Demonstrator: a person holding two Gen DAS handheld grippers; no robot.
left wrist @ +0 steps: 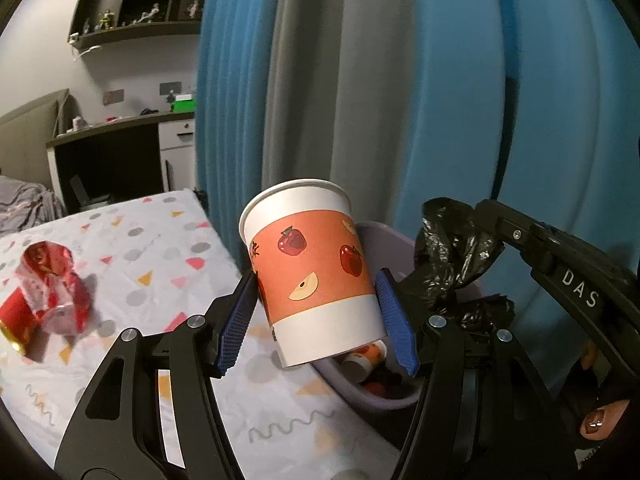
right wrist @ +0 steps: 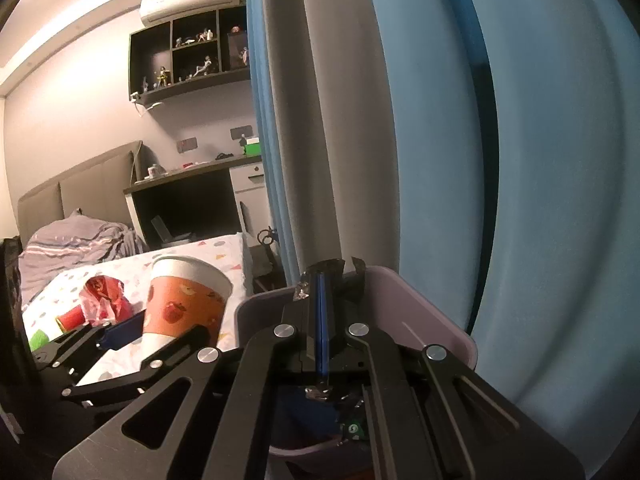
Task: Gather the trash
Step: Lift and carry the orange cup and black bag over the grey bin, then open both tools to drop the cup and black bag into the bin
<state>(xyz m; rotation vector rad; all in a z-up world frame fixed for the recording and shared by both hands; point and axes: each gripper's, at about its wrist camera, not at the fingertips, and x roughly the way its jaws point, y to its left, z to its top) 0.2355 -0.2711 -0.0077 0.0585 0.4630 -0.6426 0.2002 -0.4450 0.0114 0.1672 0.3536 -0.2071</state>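
Observation:
My left gripper [left wrist: 318,304] is shut on a white paper cup [left wrist: 312,276] with an orange apple-print band. It holds the cup tilted over the near rim of a lilac bin [left wrist: 360,388]. Another cup [left wrist: 366,358] lies inside the bin. My right gripper [right wrist: 322,320] is shut on the black bin-liner bag [right wrist: 326,270] at the bin's rim [right wrist: 420,312]. The bag also shows in the left wrist view [left wrist: 456,248]. The cup shows in the right wrist view [right wrist: 182,304]. A crumpled red and white wrapper [left wrist: 52,288] lies on the patterned bedsheet [left wrist: 160,240].
Blue and grey curtains [left wrist: 400,100] hang right behind the bin. A dark desk [left wrist: 112,152] and wall shelves with figurines [left wrist: 136,0] stand at the back left. A red roll [right wrist: 72,317] and a green item [right wrist: 38,338] lie beside the wrapper.

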